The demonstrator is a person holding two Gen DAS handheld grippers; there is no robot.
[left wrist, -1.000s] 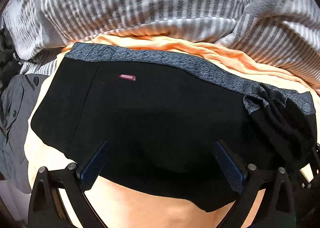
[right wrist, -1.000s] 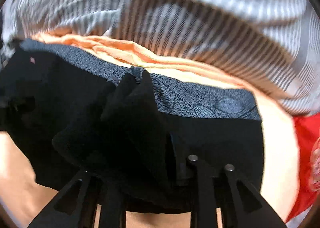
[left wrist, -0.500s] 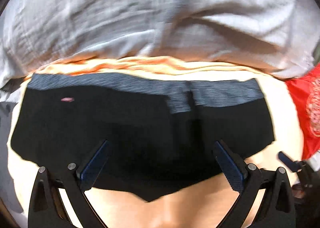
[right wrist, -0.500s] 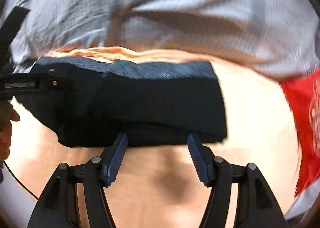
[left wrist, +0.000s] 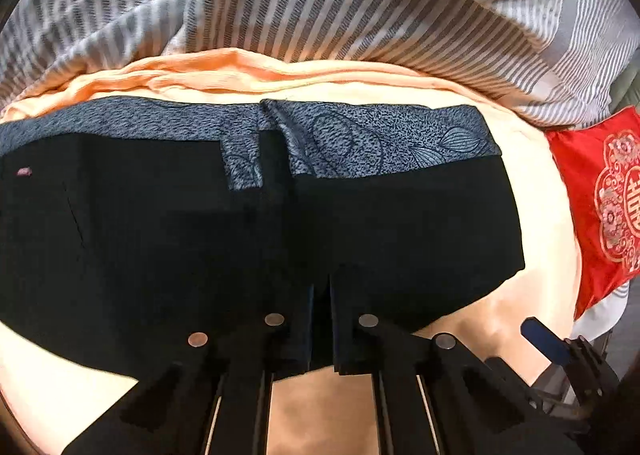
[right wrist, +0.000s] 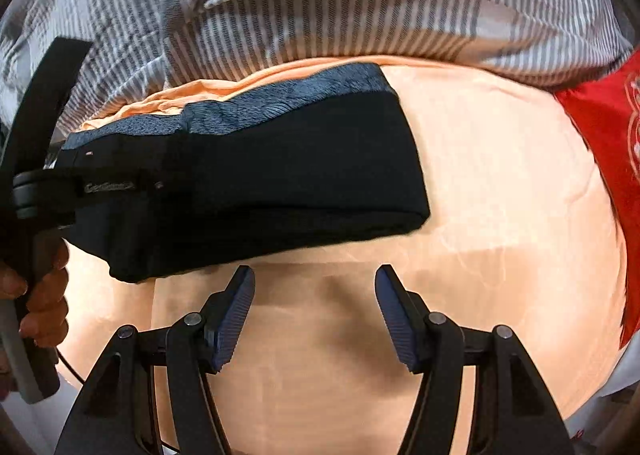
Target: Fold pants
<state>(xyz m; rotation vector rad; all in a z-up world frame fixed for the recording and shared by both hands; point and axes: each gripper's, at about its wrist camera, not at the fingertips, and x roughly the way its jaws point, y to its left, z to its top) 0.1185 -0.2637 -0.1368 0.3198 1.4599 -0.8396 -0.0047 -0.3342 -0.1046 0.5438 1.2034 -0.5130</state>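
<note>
the pants (left wrist: 168,239) lie folded on the peach sheet (left wrist: 532,183), a black bundle with a grey-blue patterned waistband (left wrist: 384,143). the long axis runs side to side across the left wrist view, parallel to the striped duvet (left wrist: 360,11) bunched beyond it. the waistband edge faces that duvet; the plain black folded edge faces away from it, toward both cameras. one short end points at the red cushion (left wrist: 600,207), with bare sheet between them. a small pink label (left wrist: 23,172) sits on the black cloth at the end far from the cushion.

the left gripper (left wrist: 320,319) is over the near edge of the pants, on the side away from the duvet. its jaws are drawn together with only a thin slit between them; black on black, i cannot tell if any cloth is pinched there.

the right gripper (right wrist: 315,311) hangs over bare sheet just clear of the pants' near edge, further from the duvet than the bundle. its jaws stand apart at a middling width with nothing between the blue ribbed pads (right wrist: 236,319).

in the right wrist view a hand (right wrist: 42,295) grips the other tool's handle, at the end of the pants far from the cushion.
</note>
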